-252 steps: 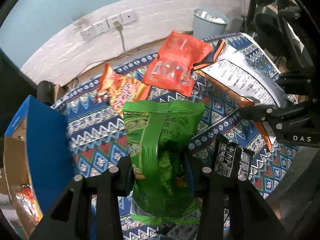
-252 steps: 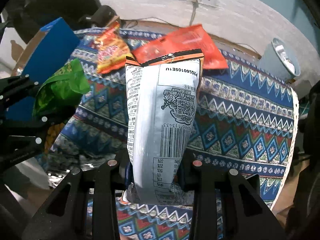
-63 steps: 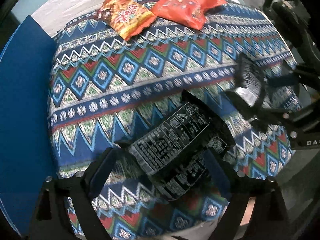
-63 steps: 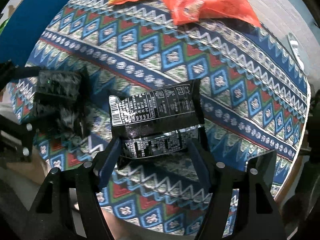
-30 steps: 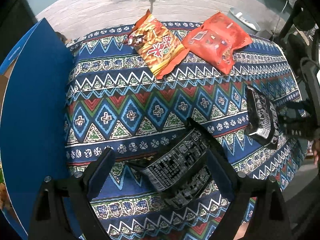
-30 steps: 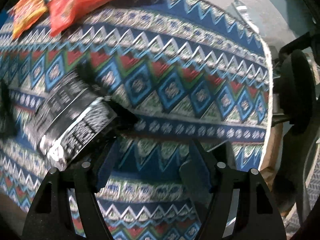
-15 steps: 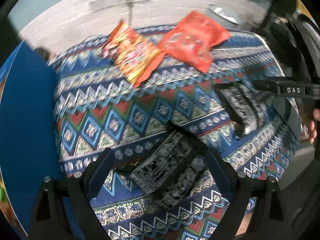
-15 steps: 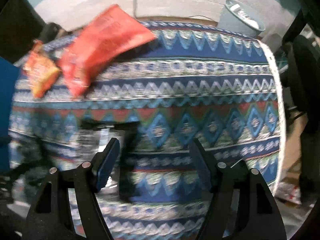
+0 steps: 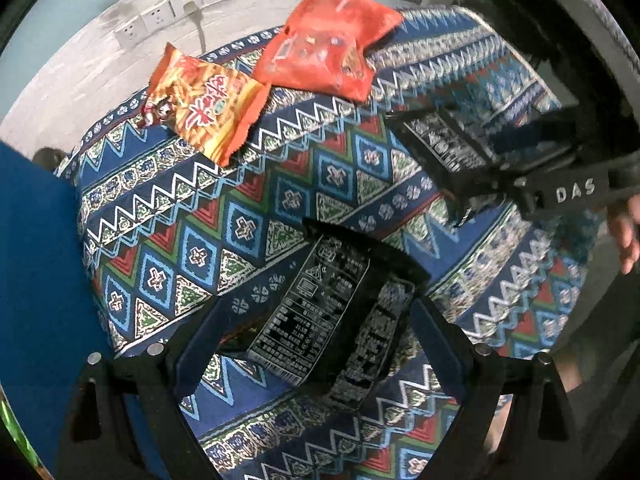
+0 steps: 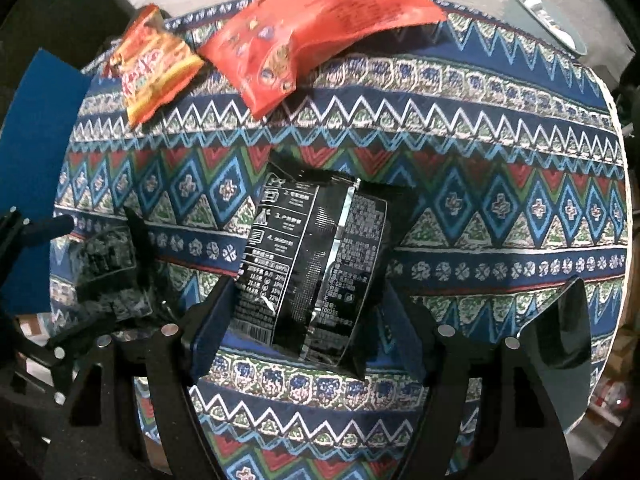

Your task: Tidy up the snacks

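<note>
Each gripper, left gripper [image 9: 316, 332] and right gripper [image 10: 308, 308], clamps a black packet; only the left view shows wall sockets [image 9: 172, 20].

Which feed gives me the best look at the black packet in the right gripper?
The right wrist view: the black packet stands centred between the right gripper, back label sharp and whole. The left wrist view shows that packet only at the right edge, tilted, motion-blurred and partly hidden by the right gripper's fingers.
</note>
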Demonstrator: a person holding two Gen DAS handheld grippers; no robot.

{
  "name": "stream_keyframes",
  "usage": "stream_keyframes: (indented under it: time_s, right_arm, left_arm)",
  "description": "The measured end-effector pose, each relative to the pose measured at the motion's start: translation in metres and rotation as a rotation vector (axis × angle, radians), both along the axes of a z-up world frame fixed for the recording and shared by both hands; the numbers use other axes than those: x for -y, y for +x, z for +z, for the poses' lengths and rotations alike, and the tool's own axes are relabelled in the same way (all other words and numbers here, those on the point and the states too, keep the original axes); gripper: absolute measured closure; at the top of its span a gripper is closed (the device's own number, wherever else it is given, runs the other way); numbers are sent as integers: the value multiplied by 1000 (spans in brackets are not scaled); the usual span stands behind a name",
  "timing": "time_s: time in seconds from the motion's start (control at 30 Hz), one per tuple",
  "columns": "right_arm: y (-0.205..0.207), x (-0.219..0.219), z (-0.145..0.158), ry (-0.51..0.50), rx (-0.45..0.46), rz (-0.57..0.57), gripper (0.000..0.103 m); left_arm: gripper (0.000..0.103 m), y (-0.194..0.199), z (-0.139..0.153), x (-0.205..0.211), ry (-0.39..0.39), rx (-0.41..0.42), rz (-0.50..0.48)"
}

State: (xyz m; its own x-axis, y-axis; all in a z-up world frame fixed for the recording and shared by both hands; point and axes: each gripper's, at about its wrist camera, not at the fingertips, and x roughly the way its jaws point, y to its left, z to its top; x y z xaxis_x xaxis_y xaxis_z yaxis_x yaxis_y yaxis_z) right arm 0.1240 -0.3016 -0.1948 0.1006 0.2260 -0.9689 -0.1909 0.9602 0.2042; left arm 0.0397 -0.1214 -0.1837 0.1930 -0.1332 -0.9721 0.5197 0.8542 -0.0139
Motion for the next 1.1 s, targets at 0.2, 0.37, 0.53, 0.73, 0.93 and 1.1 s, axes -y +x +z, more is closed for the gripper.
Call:
stream_keyframes:
  time_s: [0.2,0.37,0.53,0.73,0.93,1.1]
  right_arm:
    - [-2,-10,-18,-39,-18,-1,29]
    - [-4,-25,-22,-63,23,24,30]
    - [-22,-11,-21,-74,44,59,45]
    - [-29,0,-11,-83,57,96,49]
    - [-36,8,20,-94,95,109,50]
    - [-39,11,47,-72,138,108,50]
  left_arm:
    - [10,-11,-21,22,56,-16,-50]
    - [10,-19,-31,37,82,7,-72]
    - [30,-17,-29,40,53,1,-29]
    - [39,-18,-21,35,69,35,-14]
    - [39,-24,-5,24,60,79,23]
    - [39,-25,21,13,34,125,69]
